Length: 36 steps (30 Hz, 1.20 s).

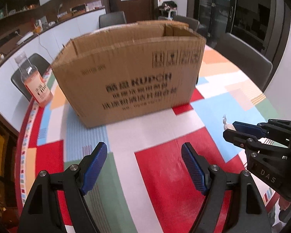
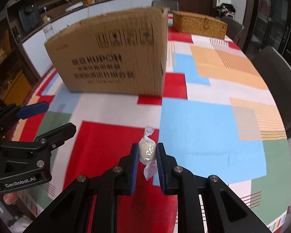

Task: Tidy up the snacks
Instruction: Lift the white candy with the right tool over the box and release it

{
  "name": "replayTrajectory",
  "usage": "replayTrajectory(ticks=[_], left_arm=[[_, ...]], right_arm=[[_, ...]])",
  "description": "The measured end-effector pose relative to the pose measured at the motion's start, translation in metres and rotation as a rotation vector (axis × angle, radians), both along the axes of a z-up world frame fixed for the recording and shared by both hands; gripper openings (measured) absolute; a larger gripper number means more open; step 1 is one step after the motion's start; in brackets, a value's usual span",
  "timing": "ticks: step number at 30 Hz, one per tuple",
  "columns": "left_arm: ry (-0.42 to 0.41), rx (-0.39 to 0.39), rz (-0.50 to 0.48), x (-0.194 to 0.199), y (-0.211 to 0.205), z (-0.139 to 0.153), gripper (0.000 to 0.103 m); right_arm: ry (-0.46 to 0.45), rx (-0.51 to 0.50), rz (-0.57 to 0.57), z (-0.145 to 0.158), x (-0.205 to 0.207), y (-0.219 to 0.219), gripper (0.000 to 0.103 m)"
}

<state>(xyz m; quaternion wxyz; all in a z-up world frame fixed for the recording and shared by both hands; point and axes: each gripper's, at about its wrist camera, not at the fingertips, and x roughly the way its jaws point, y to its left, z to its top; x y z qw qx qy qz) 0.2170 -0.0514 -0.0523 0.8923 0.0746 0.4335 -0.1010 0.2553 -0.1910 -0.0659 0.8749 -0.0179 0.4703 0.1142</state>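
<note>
At lower centre, the right gripper [image 2: 147, 152] pinches a small cream candy in clear twisted wrapper [image 2: 147, 151]. The left gripper [image 1: 144, 159] gapes empty below the open brown cardboard box [image 1: 130, 71].

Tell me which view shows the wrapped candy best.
The right wrist view: the wrapped candy sits central, clamped in the right gripper. The left wrist view shows only its twisted end poking past that gripper's fingertips at the right edge.
</note>
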Motion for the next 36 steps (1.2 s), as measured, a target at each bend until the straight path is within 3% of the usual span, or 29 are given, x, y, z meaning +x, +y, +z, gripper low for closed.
replayTrajectory(ticks=[11, 22, 36], left_arm=[[-0.152, -0.012, 0.041, 0.004, 0.015, 0.048, 0.081], [-0.243, -0.022, 0.082, 0.020, 0.029, 0.080, 0.085], [-0.319, 0.011, 0.157, 0.066, 0.056, 0.104, 0.093]], right_arm=[[-0.138, 0.026, 0.005, 0.045, 0.010, 0.012, 0.020], [-0.252, 0.036, 0.018, 0.083, 0.033, 0.022, 0.020], [-0.304, 0.060, 0.044, 0.112, 0.082, 0.048, 0.020]])
